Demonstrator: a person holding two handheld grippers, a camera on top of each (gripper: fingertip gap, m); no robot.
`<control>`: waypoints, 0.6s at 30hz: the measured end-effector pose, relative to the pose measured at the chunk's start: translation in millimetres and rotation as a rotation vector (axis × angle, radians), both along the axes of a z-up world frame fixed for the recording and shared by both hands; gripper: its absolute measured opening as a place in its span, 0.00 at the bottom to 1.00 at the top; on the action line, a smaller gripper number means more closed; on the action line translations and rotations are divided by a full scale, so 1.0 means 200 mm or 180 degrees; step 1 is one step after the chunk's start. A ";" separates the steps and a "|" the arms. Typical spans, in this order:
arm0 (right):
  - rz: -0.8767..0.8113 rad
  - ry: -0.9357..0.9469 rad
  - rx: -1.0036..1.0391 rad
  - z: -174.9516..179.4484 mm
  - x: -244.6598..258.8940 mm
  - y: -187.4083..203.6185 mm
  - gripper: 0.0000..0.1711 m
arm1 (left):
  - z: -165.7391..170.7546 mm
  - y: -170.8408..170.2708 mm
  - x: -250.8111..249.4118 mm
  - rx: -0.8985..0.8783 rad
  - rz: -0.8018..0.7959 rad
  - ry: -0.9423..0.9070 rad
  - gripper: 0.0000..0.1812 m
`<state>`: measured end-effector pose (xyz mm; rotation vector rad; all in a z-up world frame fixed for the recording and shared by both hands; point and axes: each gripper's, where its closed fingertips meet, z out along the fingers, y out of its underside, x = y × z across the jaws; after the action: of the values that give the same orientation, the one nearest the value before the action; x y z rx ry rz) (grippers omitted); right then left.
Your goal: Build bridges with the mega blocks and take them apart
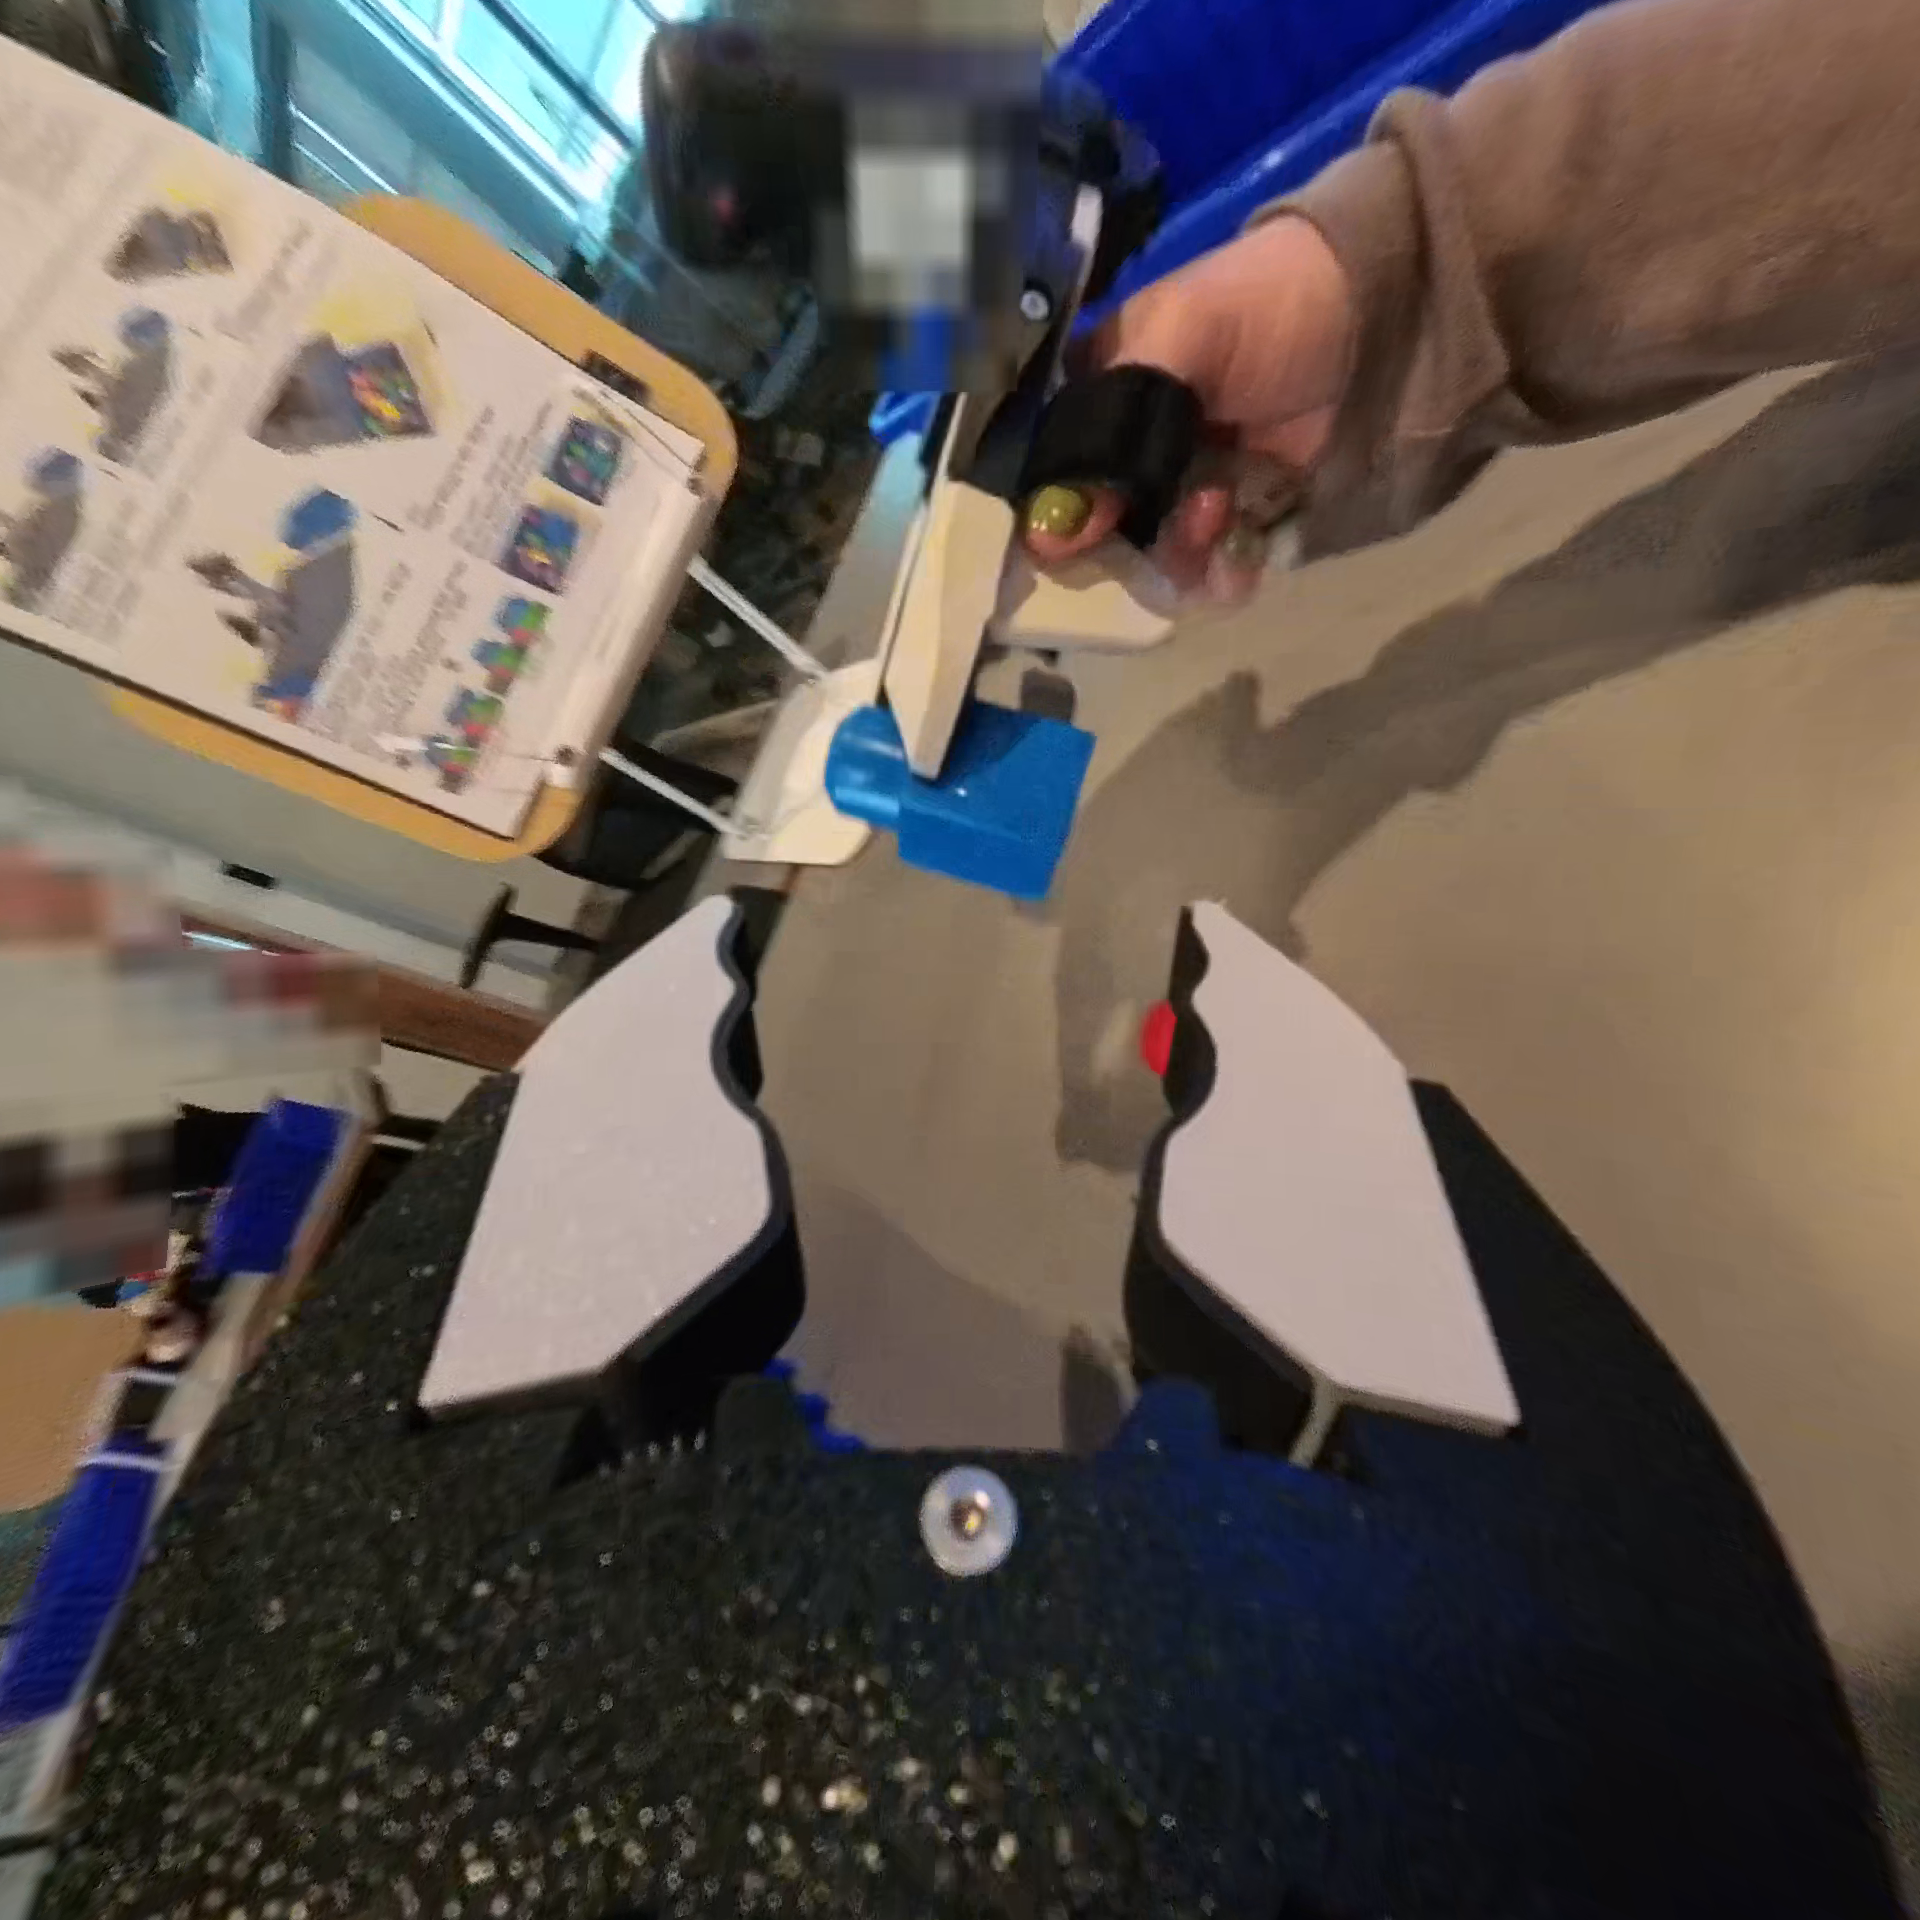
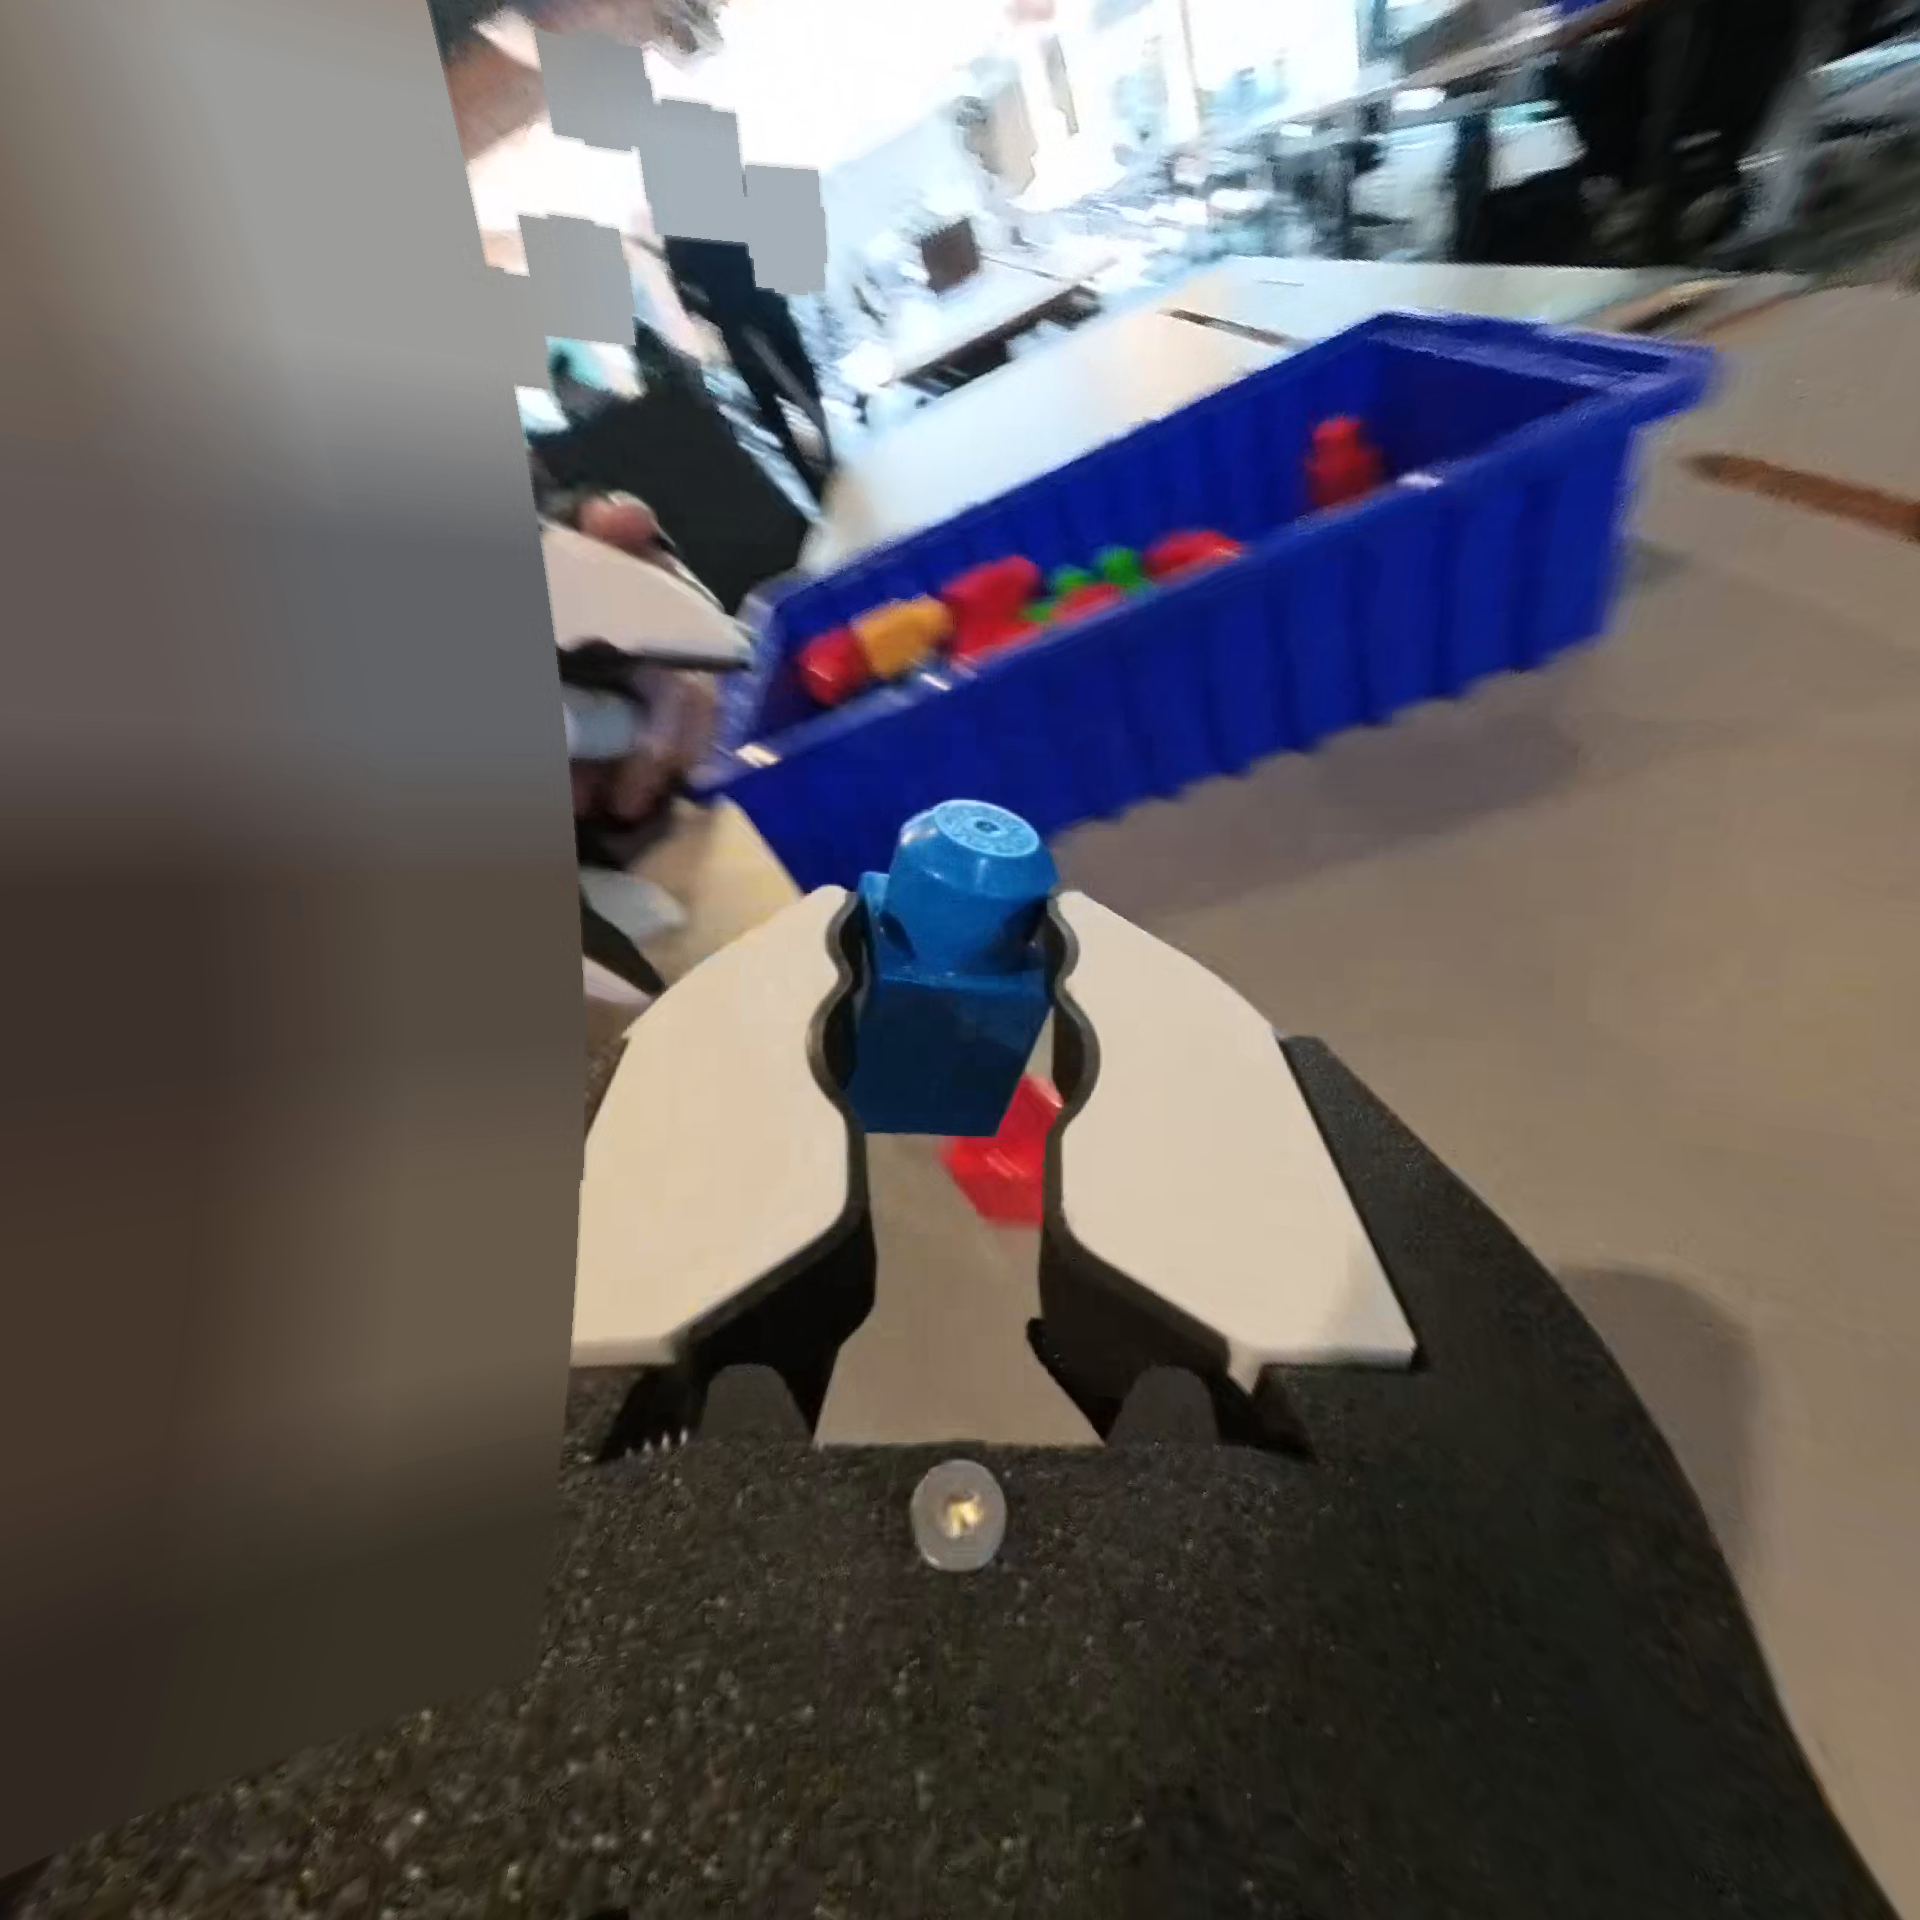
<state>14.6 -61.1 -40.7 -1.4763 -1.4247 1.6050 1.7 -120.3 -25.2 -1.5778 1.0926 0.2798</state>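
My right claw [image 2: 951,997] grips a blue block [image 2: 951,997] above the table [image 2: 1558,935]; my left claw [image 1: 966,1039] gapes empty.

We see a printed instruction sheet [image 1: 312,499] clipped to a tan board [image 1: 665,416] on a wire stand [image 1: 727,613], tilted at the left. Behind it sits a dark chair [image 1: 727,156]. A beige table [image 2: 1558,1039] fills the foreground; blurred desks [image 2: 1039,260] lie beyond.
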 end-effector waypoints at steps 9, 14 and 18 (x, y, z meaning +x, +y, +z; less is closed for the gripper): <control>0.0201 -0.0093 0.1897 -0.32 0.15 -0.04 0.19 | -0.54 0.14 -0.01 -0.1432 -0.0057 0.0032 0.56; 0.0457 -0.0372 0.1861 -0.47 0.12 -0.07 0.19 | -0.66 0.19 0.02 -0.1834 -0.0090 -0.0055 0.54; 0.0561 -0.0398 0.1710 -0.52 0.15 -0.07 0.19 | -0.69 0.17 0.04 -0.2035 -0.0187 -0.0445 0.46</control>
<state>43.7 -75.9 -143.9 -1.1708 -1.9149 1.1042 9.9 -85.6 -164.1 -2.0812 1.1800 -0.2465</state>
